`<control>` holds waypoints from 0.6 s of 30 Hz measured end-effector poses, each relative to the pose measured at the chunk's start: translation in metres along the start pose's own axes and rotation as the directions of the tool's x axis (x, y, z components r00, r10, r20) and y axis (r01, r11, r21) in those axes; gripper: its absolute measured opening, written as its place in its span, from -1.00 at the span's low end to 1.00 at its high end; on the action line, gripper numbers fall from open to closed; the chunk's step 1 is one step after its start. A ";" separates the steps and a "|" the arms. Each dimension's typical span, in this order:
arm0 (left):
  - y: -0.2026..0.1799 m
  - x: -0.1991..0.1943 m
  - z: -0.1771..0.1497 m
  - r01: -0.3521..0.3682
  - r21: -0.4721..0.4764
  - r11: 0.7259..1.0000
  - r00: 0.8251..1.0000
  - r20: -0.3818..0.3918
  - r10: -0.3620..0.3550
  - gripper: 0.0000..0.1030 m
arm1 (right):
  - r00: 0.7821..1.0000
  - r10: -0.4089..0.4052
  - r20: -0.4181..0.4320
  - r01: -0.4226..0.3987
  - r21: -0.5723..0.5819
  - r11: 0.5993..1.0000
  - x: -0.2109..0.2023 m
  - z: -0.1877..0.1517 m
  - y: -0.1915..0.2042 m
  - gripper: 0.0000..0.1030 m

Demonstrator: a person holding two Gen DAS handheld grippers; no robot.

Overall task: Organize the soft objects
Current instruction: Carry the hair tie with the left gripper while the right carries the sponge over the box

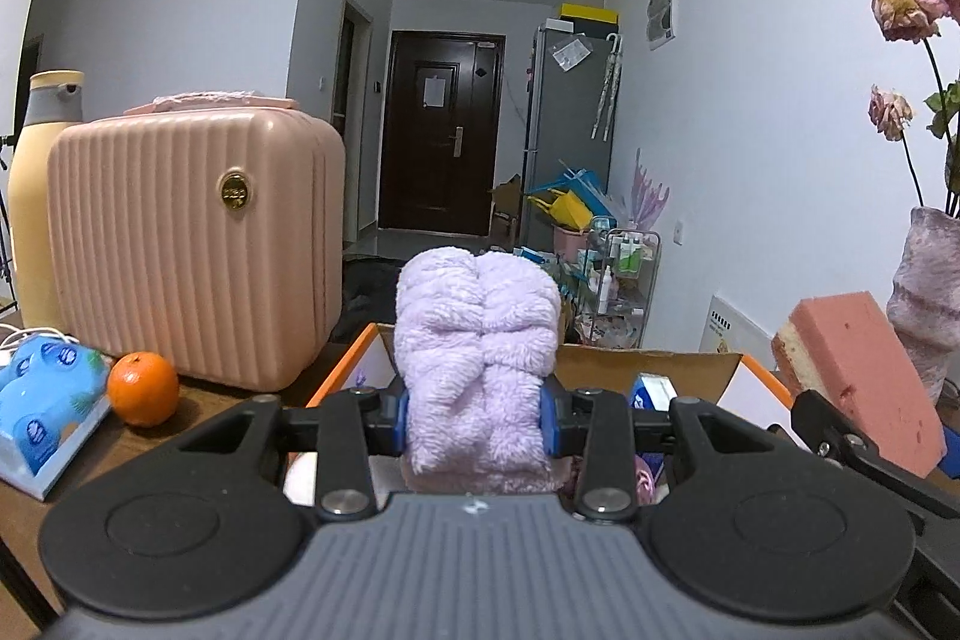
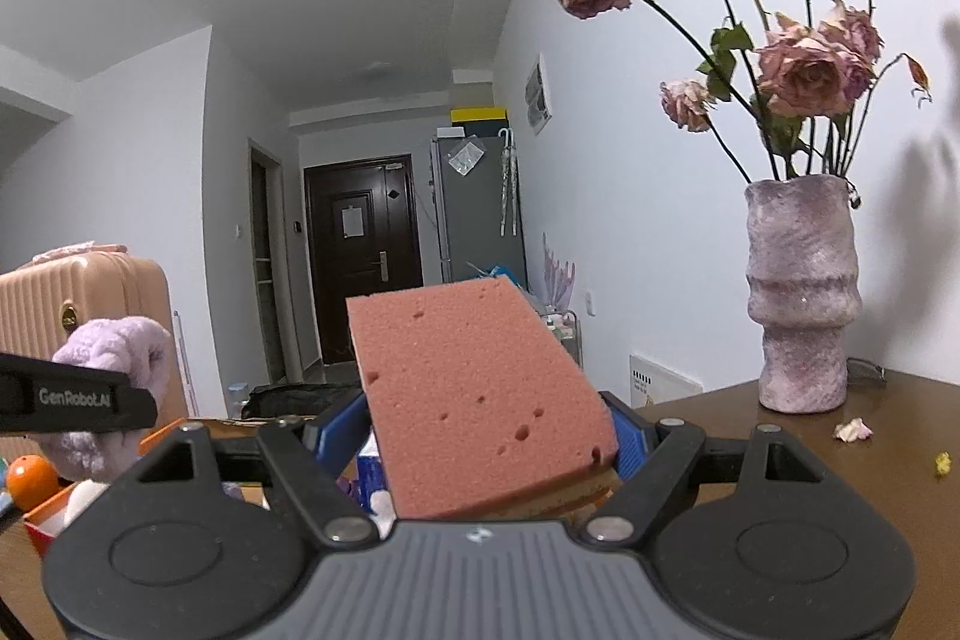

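My left gripper (image 1: 477, 415) is shut on a fluffy lilac towel (image 1: 477, 352), held upright above an open cardboard box (image 1: 648, 370) with orange flaps. My right gripper (image 2: 489, 439) is shut on a pink sponge (image 2: 480, 394) with a tan underside, tilted up over the same box (image 2: 45, 520). The sponge also shows at the right of the left wrist view (image 1: 864, 376). The towel shows at the left of the right wrist view (image 2: 114, 358). Soft items lie inside the box, mostly hidden.
A pink ribbed case (image 1: 192, 244) stands at left with a yellow bottle (image 1: 36, 196) behind. An orange (image 1: 143, 388) and a blue tissue pack (image 1: 42, 406) lie beside it. A vase of dried roses (image 2: 801, 298) stands on the brown table (image 2: 900, 466) at right.
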State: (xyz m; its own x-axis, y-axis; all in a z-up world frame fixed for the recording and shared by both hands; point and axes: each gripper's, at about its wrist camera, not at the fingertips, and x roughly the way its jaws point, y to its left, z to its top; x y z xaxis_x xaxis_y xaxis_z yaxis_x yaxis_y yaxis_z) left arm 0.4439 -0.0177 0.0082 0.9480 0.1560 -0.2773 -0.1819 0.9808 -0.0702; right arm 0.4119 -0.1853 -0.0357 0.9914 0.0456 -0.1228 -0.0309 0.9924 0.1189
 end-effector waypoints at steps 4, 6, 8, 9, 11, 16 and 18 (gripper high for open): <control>-0.006 0.008 -0.001 0.004 0.019 1.000 1.000 0.008 -0.004 -0.25 | 1.000 0.004 0.004 -0.004 -0.015 1.000 0.013 0.001 0.000 0.55; -0.009 0.013 -0.001 0.007 0.031 1.000 1.000 0.010 -0.007 -0.25 | 1.000 0.007 0.006 -0.007 -0.022 1.000 0.019 0.002 0.001 0.55; -0.011 0.019 -0.001 0.009 0.041 0.999 1.000 0.012 -0.009 -0.25 | 1.000 0.011 0.004 -0.011 -0.028 1.000 0.025 0.002 0.001 0.55; -0.012 0.021 0.000 0.009 0.045 0.999 1.000 0.013 -0.010 -0.25 | 1.000 0.013 0.001 -0.013 -0.030 0.999 0.028 0.002 0.001 0.55; -0.012 0.026 0.000 0.011 0.046 0.999 1.000 0.011 -0.011 -0.25 | 1.000 0.016 -0.002 -0.016 -0.033 0.999 0.034 0.002 0.001 0.55; -0.011 0.041 0.001 0.009 0.040 0.999 1.000 -0.010 -0.009 -0.25 | 1.000 0.027 -0.011 -0.027 -0.039 0.999 0.046 0.002 0.001 0.55; -0.011 0.045 0.002 0.006 0.041 0.999 1.000 -0.010 -0.006 -0.25 | 0.999 0.030 -0.016 -0.030 -0.039 0.999 0.050 0.002 0.001 0.55</control>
State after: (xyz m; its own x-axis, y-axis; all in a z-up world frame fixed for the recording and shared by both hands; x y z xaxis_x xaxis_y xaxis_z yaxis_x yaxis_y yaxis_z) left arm 0.4888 -0.0214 -0.0020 0.9464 0.1493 -0.2866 -0.1652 0.9857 -0.0320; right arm 0.4620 -0.1819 -0.0401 0.9878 0.0771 -0.1353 -0.0661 0.9943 0.0837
